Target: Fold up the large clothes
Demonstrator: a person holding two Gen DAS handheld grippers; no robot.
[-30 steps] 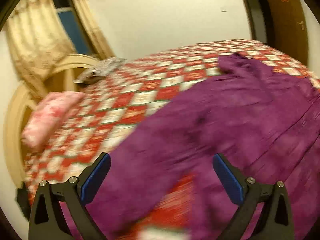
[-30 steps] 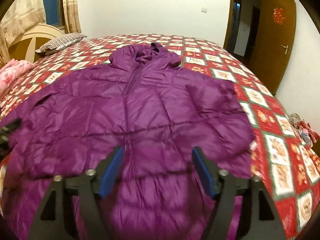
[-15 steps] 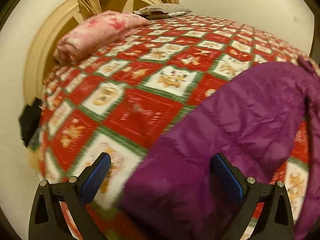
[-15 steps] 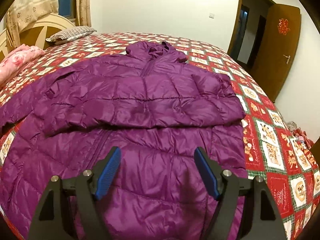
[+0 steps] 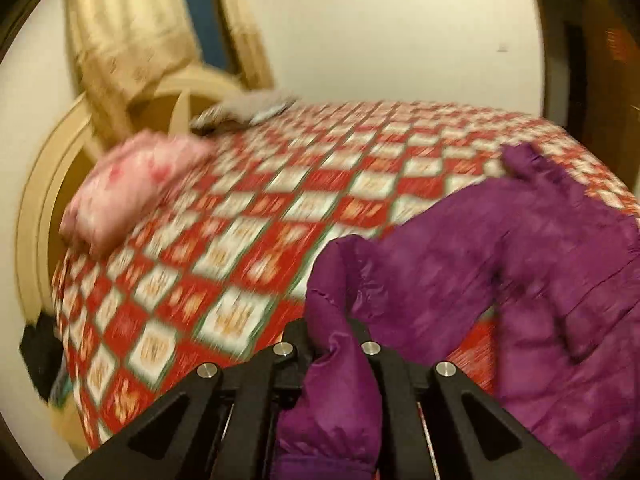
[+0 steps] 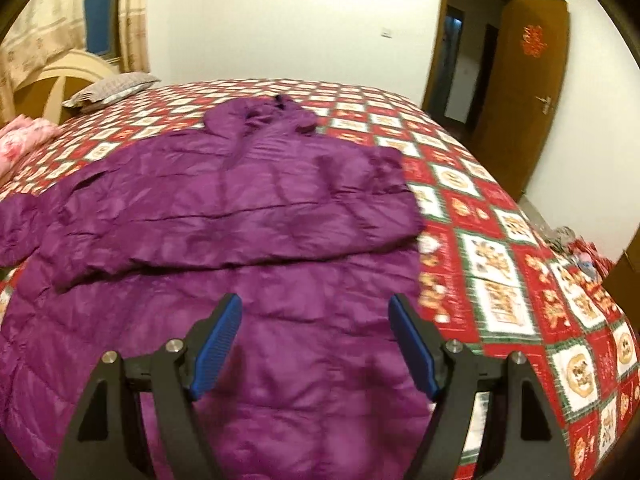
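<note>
A purple puffer jacket [image 6: 248, 216] lies front up on the bed, hood [image 6: 260, 114] toward the far wall, its right sleeve folded across the chest. My left gripper [image 5: 332, 340] is shut on the jacket's left sleeve cuff [image 5: 336, 380] and holds it lifted off the bedspread; the jacket body [image 5: 540, 264] lies to its right. My right gripper [image 6: 314, 344] is open and empty, hovering over the jacket's lower front. The lifted sleeve [image 6: 16, 228] shows at the left edge of the right wrist view.
The bed has a red and white checked bedspread [image 6: 500, 248]. A pink pillow [image 5: 132, 188] and a striped pillow [image 6: 112, 88] lie by the cream headboard [image 5: 44, 184]. A brown door [image 6: 524, 112] stands open at the right. Clothes lie on the floor [image 6: 580, 248].
My left gripper has closed on the sleeve cuff and lifted it, and its view has swung up and right. My right gripper has stayed open and shifted slightly over the jacket.
</note>
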